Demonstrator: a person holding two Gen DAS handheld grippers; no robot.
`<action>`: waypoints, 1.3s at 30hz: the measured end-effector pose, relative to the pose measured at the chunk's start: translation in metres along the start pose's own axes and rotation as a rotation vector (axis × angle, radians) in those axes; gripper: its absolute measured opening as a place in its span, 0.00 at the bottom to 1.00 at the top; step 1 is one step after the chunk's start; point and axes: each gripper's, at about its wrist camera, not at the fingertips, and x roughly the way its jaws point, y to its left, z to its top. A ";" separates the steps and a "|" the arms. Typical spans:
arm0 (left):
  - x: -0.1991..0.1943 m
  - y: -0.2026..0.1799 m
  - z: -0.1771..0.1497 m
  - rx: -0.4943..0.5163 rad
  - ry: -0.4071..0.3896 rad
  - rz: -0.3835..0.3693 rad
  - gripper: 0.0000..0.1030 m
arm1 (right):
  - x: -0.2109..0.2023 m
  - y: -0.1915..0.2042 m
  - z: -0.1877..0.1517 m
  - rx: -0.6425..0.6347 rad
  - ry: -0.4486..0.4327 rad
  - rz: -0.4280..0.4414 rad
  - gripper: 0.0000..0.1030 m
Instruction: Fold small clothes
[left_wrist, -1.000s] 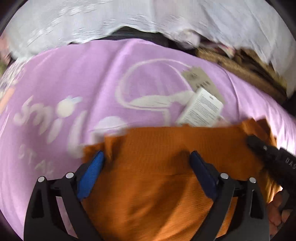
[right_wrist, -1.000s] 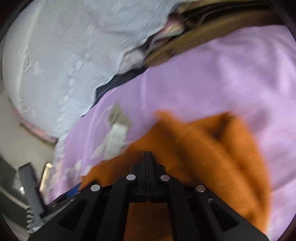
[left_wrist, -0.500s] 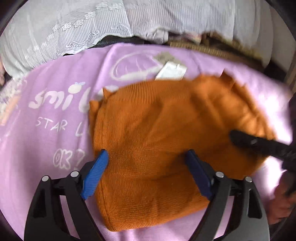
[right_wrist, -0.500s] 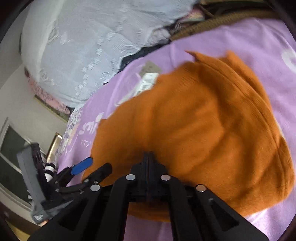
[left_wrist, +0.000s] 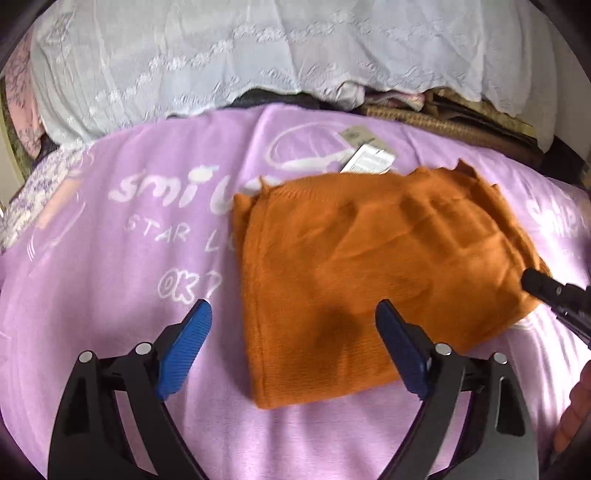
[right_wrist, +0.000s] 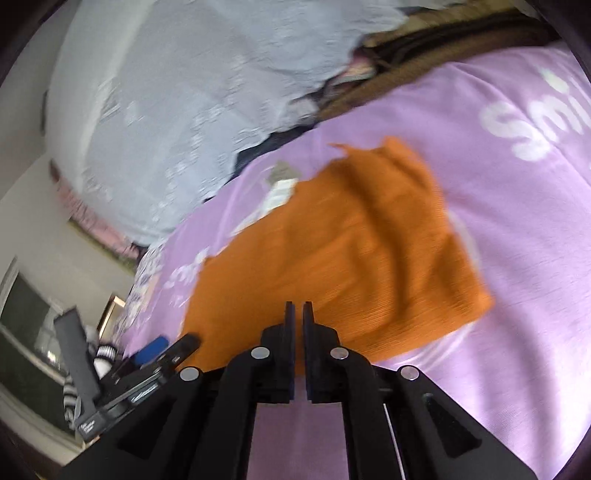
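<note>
Lying folded at frame centre on the lilac printed blanket (left_wrist: 110, 258): orange ribbed knit garment (left_wrist: 369, 258), roughly rectangular, paper tags (left_wrist: 365, 157) poking out at its top edge. White lace-trimmed cloth (left_wrist: 221, 55) heaped along the upper frame. Left gripper (left_wrist: 291, 321) jaws wide, empty, straddling the garment's lower-left corner. Right gripper (right_wrist: 298, 314) opening, a narrow gap, nothing between. Versus a second ago: both backed off, knit released.
</note>
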 end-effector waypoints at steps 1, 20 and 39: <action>-0.002 -0.002 -0.001 0.005 -0.008 0.001 0.85 | 0.002 0.009 -0.003 -0.035 0.012 0.015 0.06; 0.030 -0.001 -0.004 -0.007 0.116 0.021 0.93 | 0.021 -0.032 0.000 0.158 0.085 -0.002 0.00; 0.053 0.005 0.017 -0.091 0.156 -0.089 0.96 | 0.054 0.006 0.011 0.045 0.093 0.016 0.08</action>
